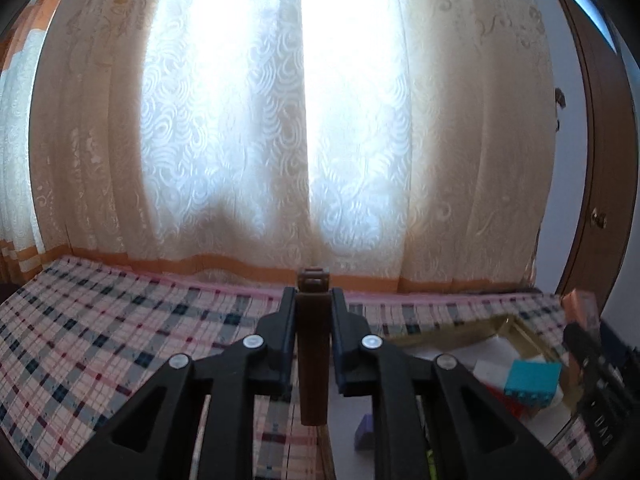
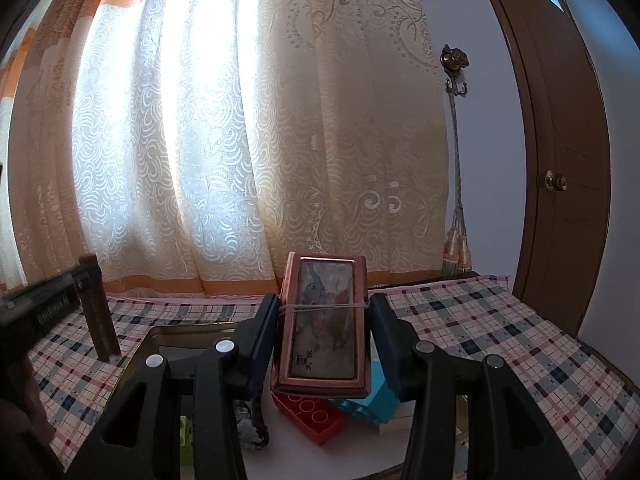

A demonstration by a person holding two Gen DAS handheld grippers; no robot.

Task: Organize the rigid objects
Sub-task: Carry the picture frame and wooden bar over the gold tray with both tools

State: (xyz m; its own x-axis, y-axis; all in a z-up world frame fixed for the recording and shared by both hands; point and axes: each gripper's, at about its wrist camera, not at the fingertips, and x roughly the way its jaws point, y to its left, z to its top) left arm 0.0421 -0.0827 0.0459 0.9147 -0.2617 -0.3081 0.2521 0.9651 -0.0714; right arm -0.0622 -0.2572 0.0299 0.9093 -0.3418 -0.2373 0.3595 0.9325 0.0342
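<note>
My left gripper (image 1: pixel 312 300) is shut on a long brown plastic piece (image 1: pixel 313 344), held upright above the checked tablecloth (image 1: pixel 100 340); the piece also shows in the right wrist view (image 2: pixel 98 308). My right gripper (image 2: pixel 324 312) is shut on a copper-coloured box (image 2: pixel 322 320) with a picture lid and a rubber band round it, held above a gold-rimmed tray (image 2: pixel 148 338). In the tray lie a red brick (image 2: pixel 312 414) and a teal brick (image 2: pixel 374 396). The tray (image 1: pixel 520 328), the teal brick (image 1: pixel 532 382) and a purple block (image 1: pixel 365 434) show in the left wrist view.
A patterned curtain (image 1: pixel 304 120) hangs right behind the table. A brown door (image 2: pixel 560 152) stands at the right, with a curtain tie-back (image 2: pixel 456 160) on the wall. The left gripper's body (image 2: pixel 36 316) is at the left of the right wrist view.
</note>
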